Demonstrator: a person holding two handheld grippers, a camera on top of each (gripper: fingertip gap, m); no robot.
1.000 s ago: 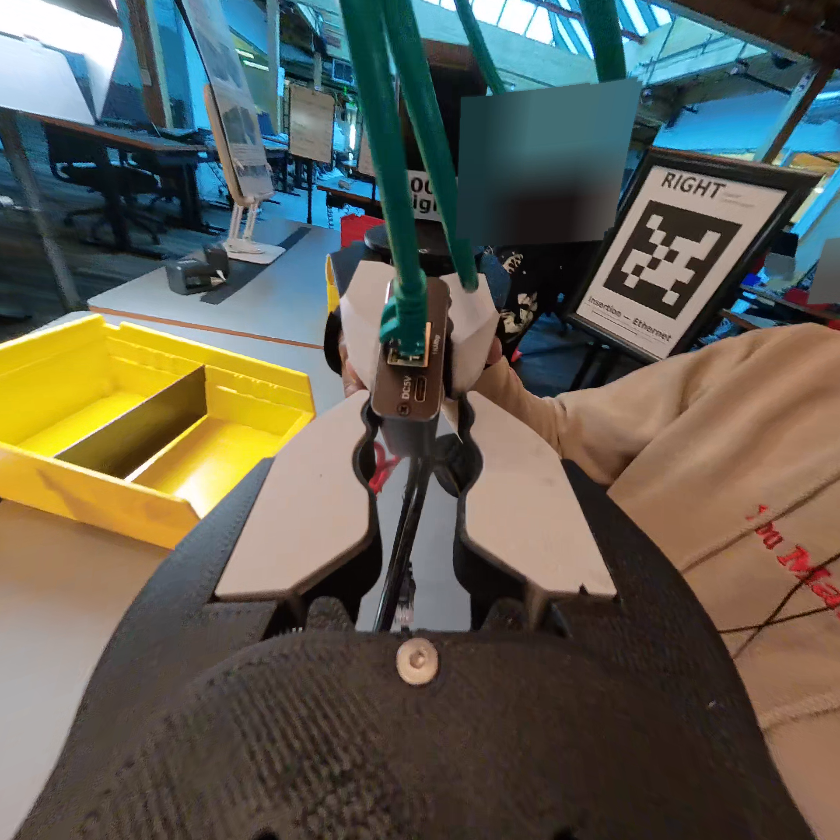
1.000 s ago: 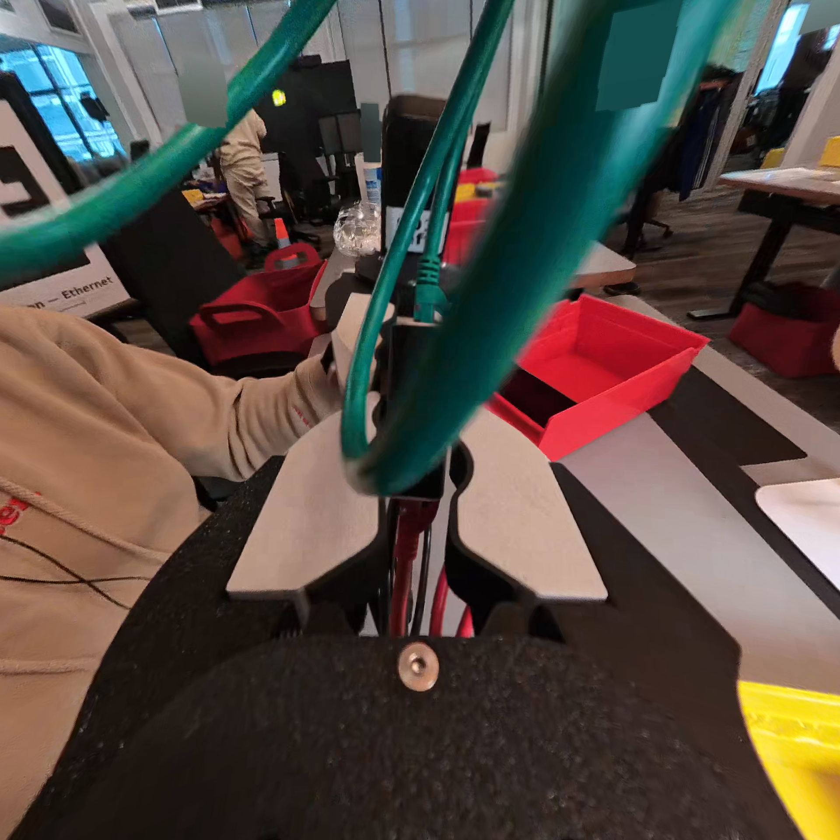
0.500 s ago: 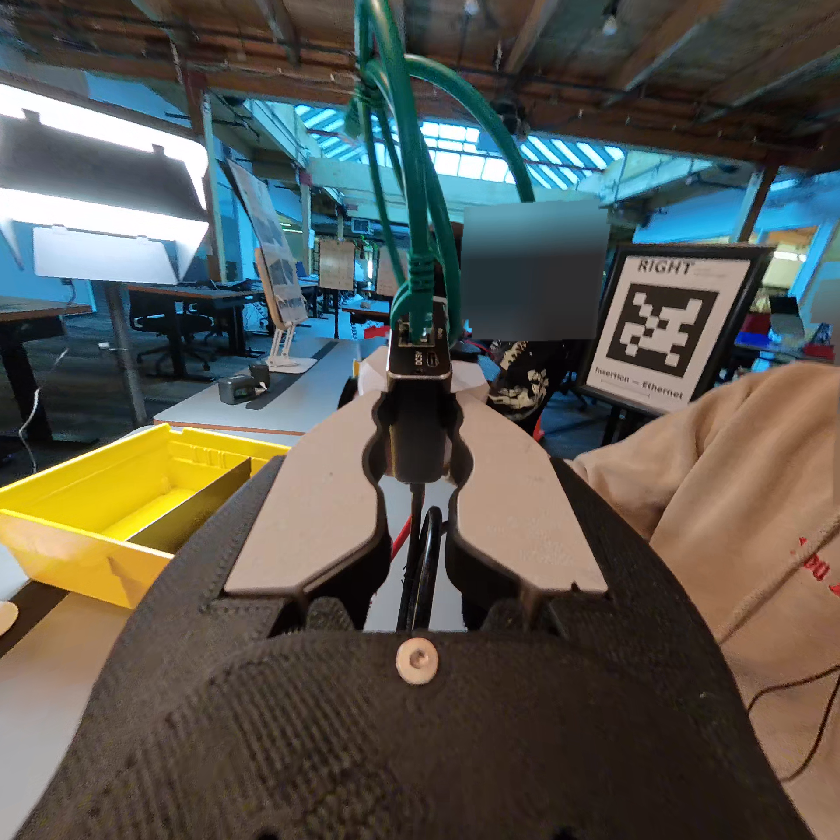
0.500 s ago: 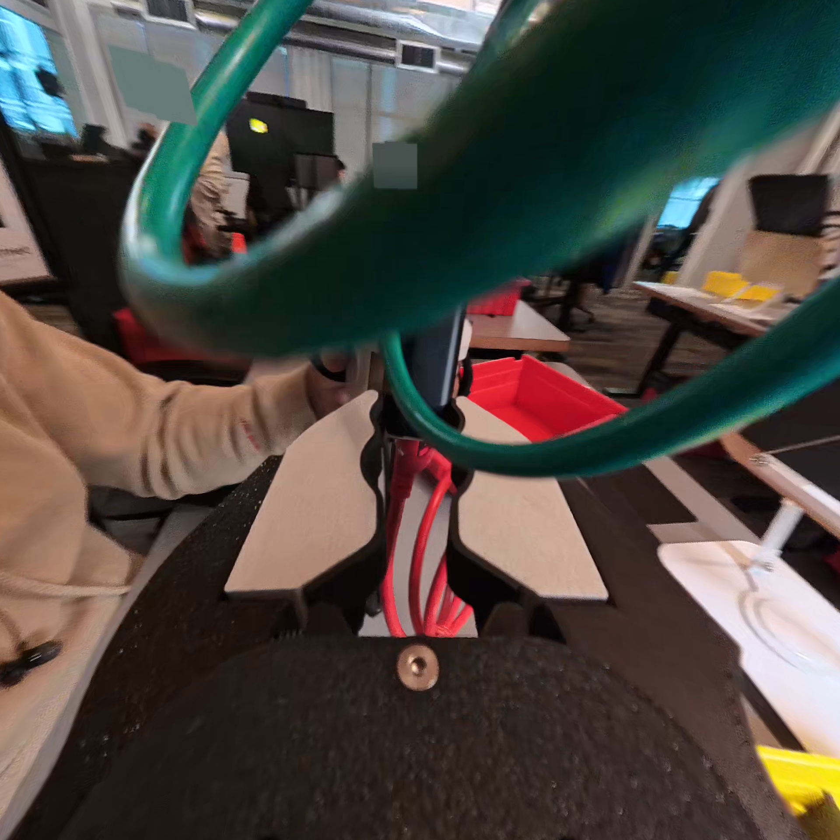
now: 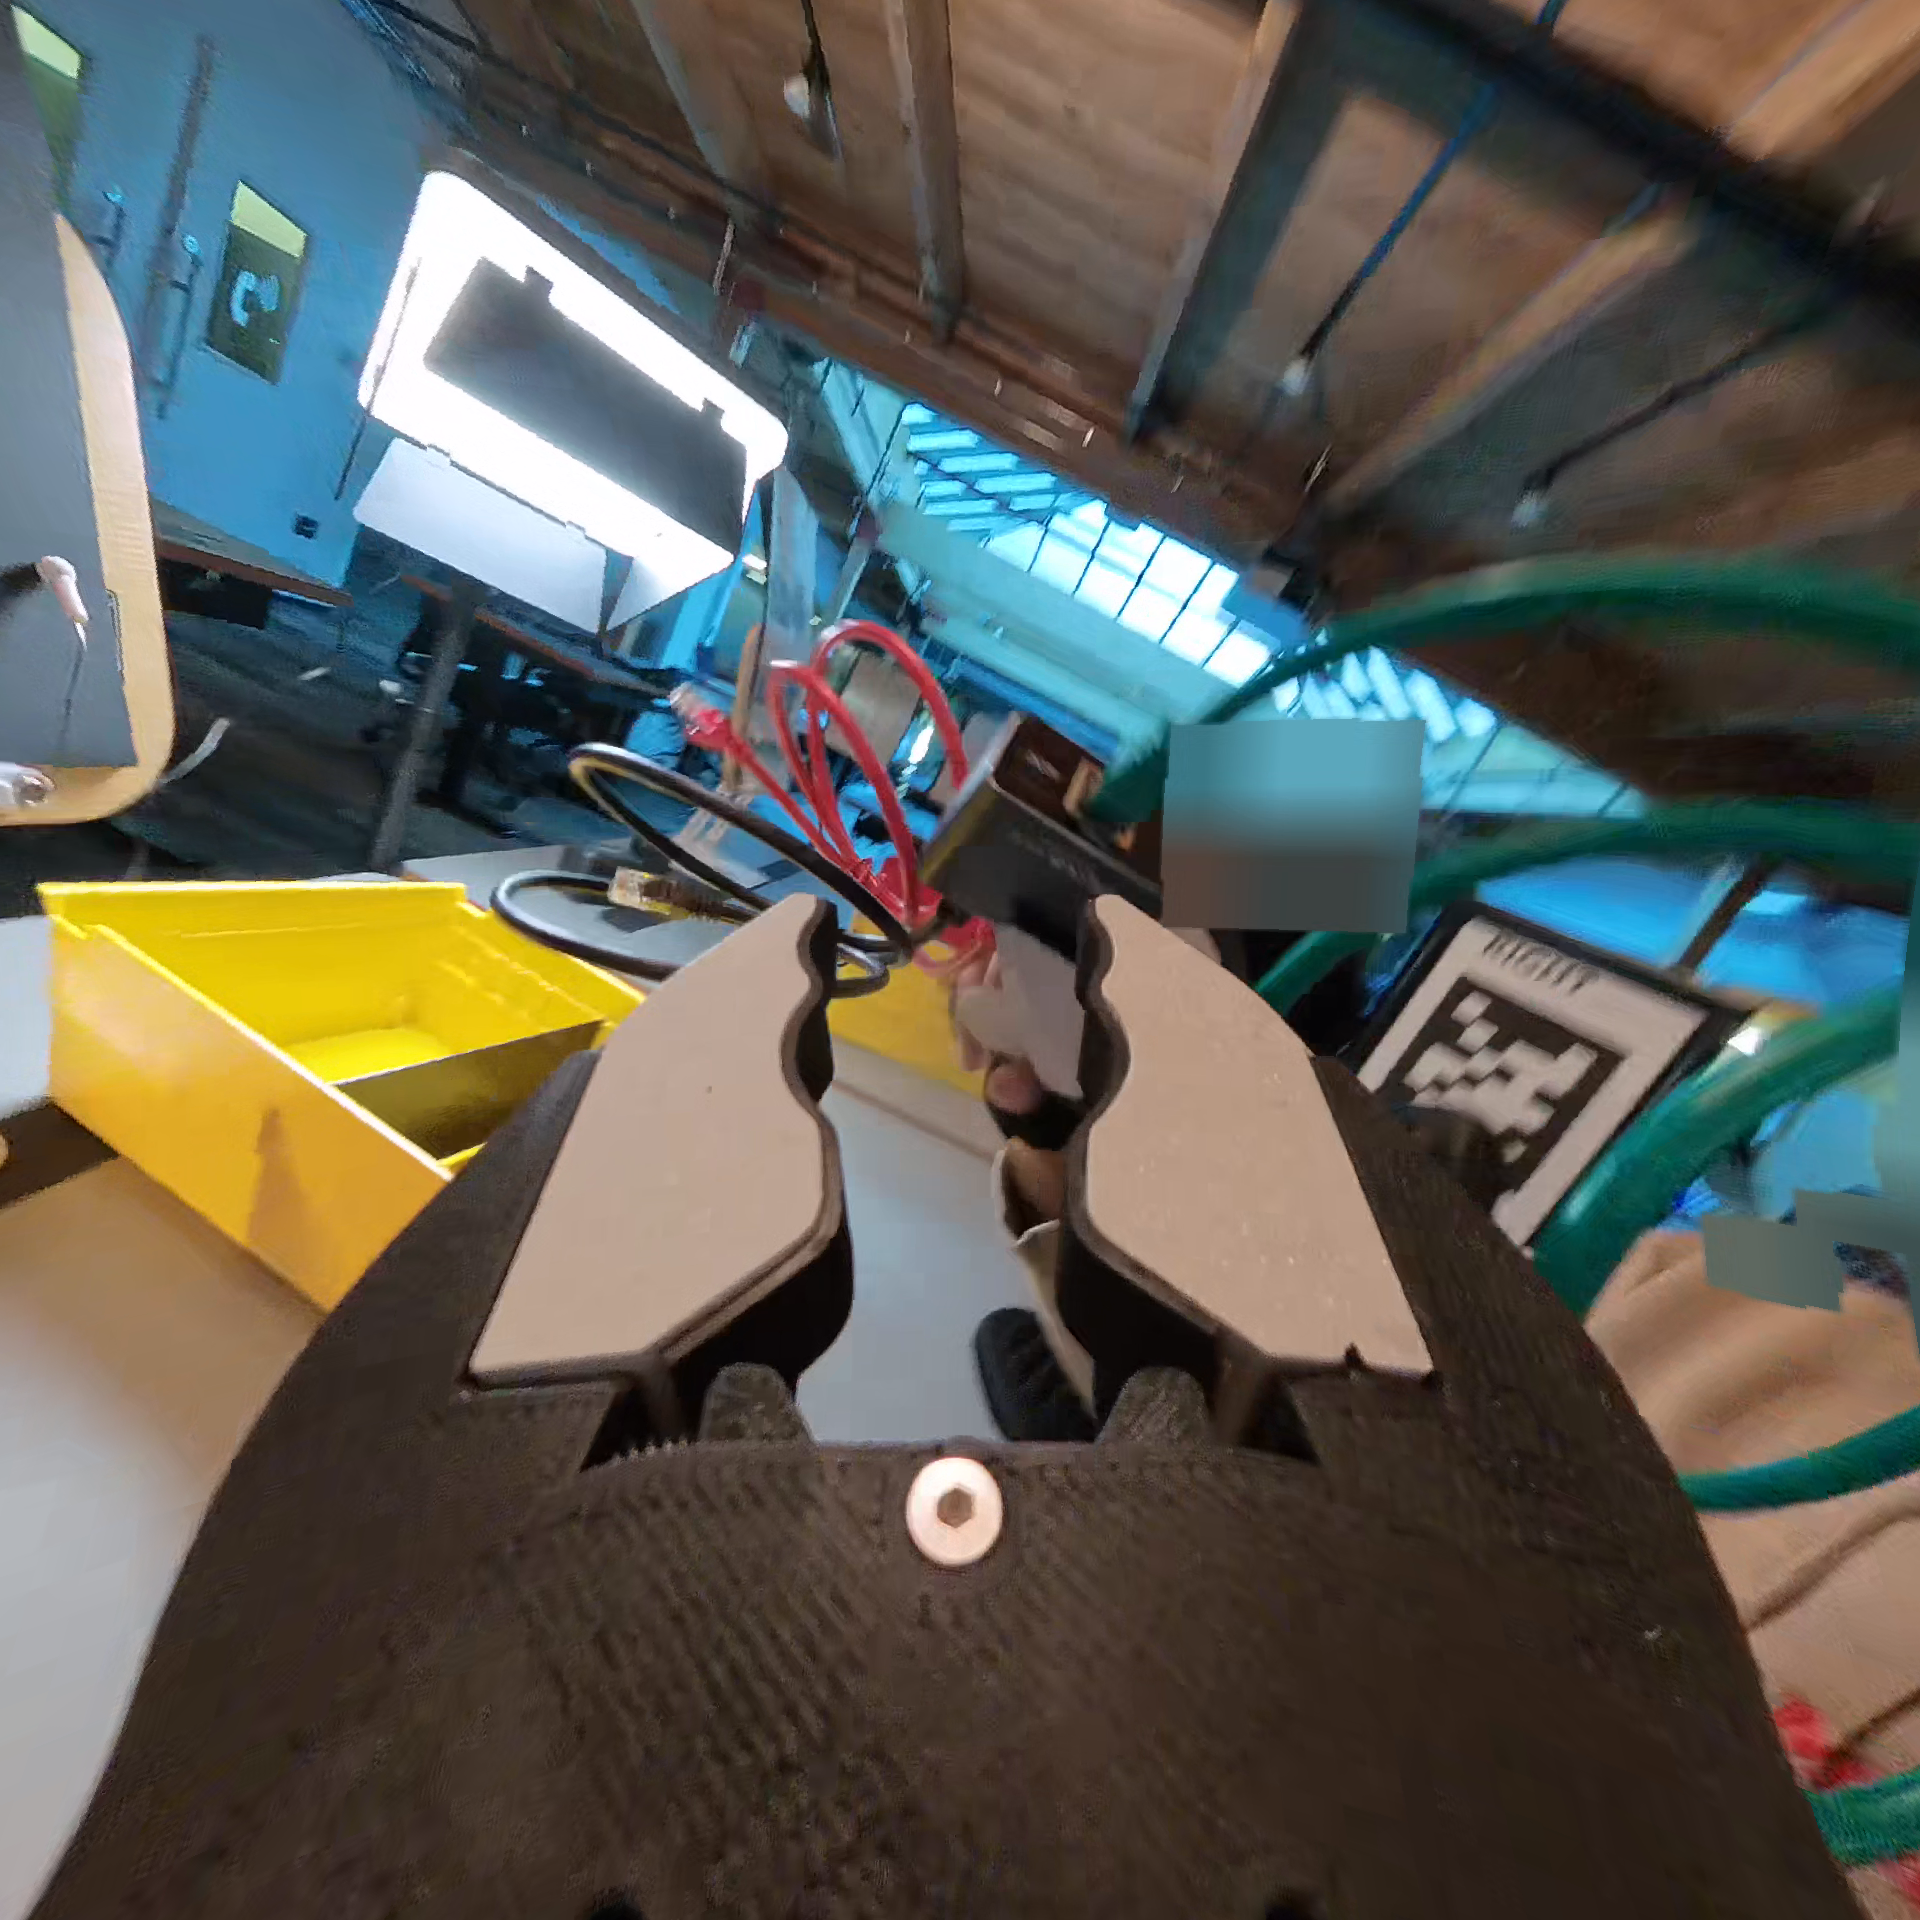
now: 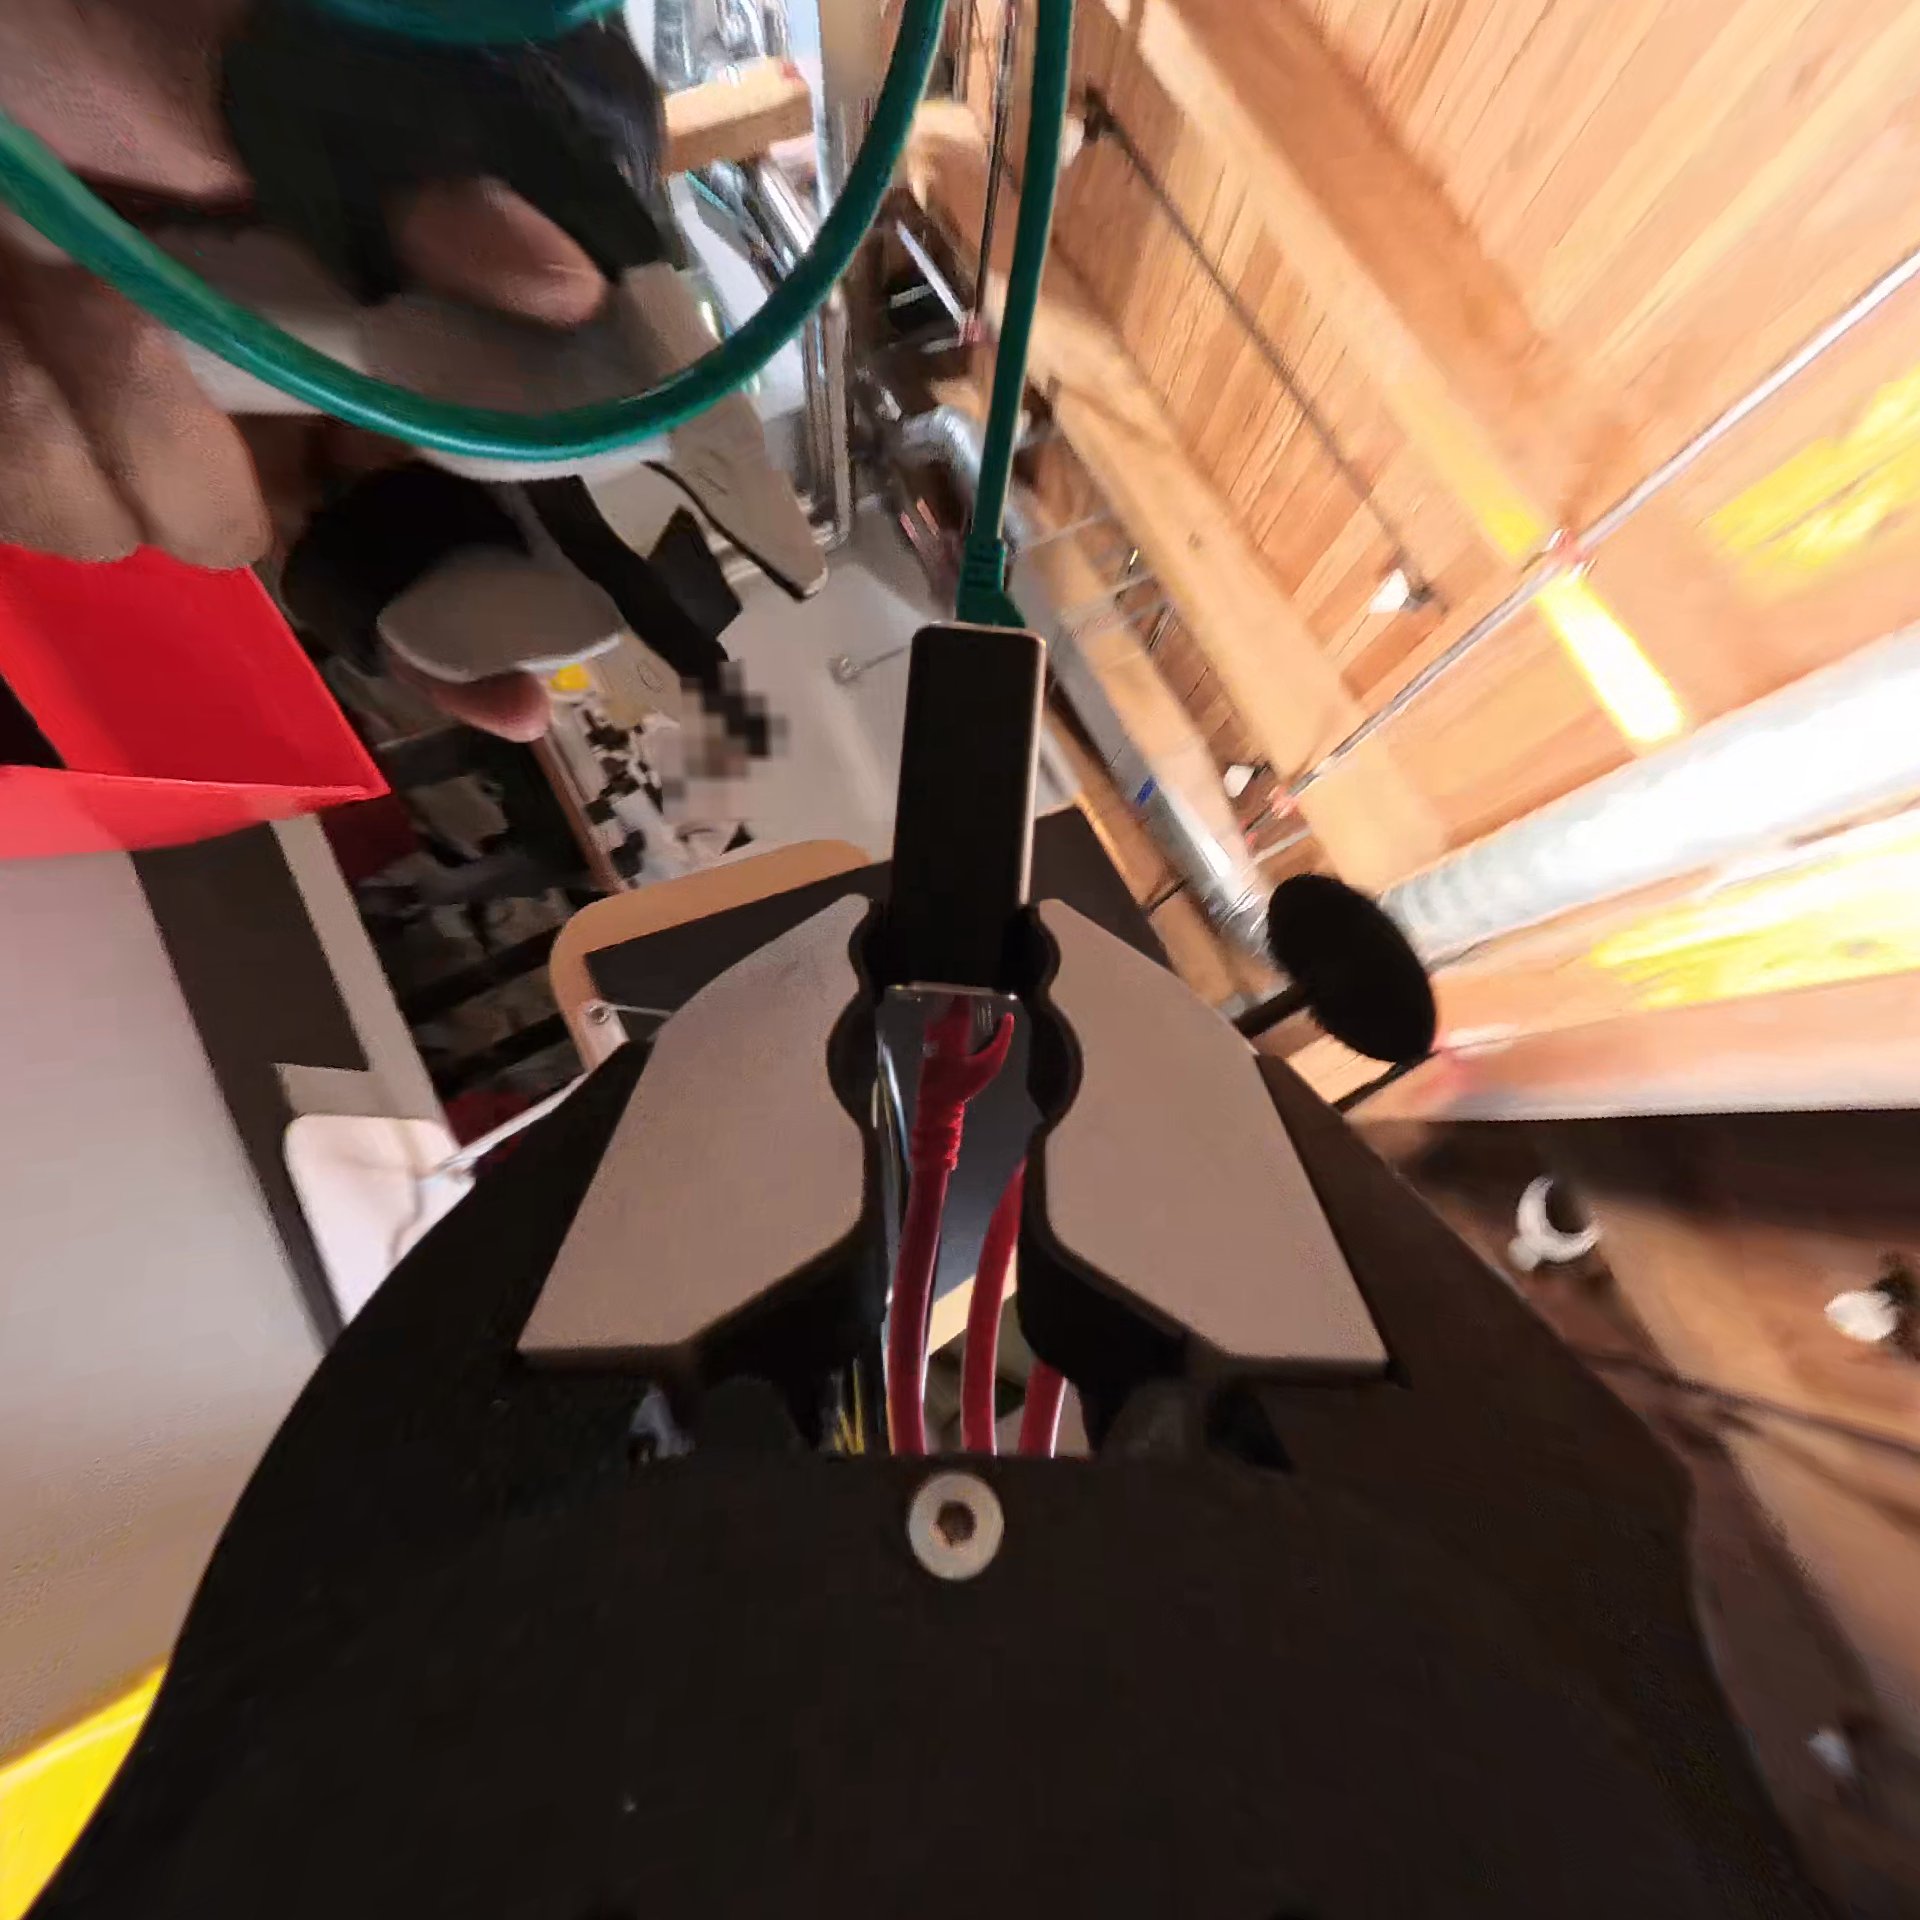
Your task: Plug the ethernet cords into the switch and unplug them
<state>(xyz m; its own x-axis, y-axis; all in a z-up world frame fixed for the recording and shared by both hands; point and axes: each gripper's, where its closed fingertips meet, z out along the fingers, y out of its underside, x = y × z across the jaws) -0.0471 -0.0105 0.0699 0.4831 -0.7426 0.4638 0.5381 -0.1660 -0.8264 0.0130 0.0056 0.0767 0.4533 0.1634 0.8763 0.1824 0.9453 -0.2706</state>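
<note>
The switch (image 6: pixel 966 779) is a slim dark box, held up in the air. My right gripper (image 6: pixel 954 914) is shut on its near end. A green cord (image 6: pixel 997 416) is plugged into its far end and a red cord (image 6: pixel 951 1081) into its near end. In the left wrist view the switch (image 5: pixel 1023 842) sits just beyond my left gripper (image 5: pixel 951 920), which is open and empty. Red cord loops (image 5: pixel 862 748) and a black cord (image 5: pixel 675 821) hang off the switch to the left. Green cords (image 5: pixel 1662 831) sweep to the right.
A yellow bin (image 5: pixel 260 1091) stands on the table at the left. A red bin (image 6: pixel 156 727) shows in the right wrist view. A framed marker sign (image 5: pixel 1507 1081) stands behind. A person's beige sleeve (image 5: pixel 1787 1507) is at the right. Both views tilt toward the wooden ceiling.
My left gripper has let go of the switch, opened and drawn back. My right gripper keeps the switch and has swung it upward, so the red and black cords now hang out to the side.
</note>
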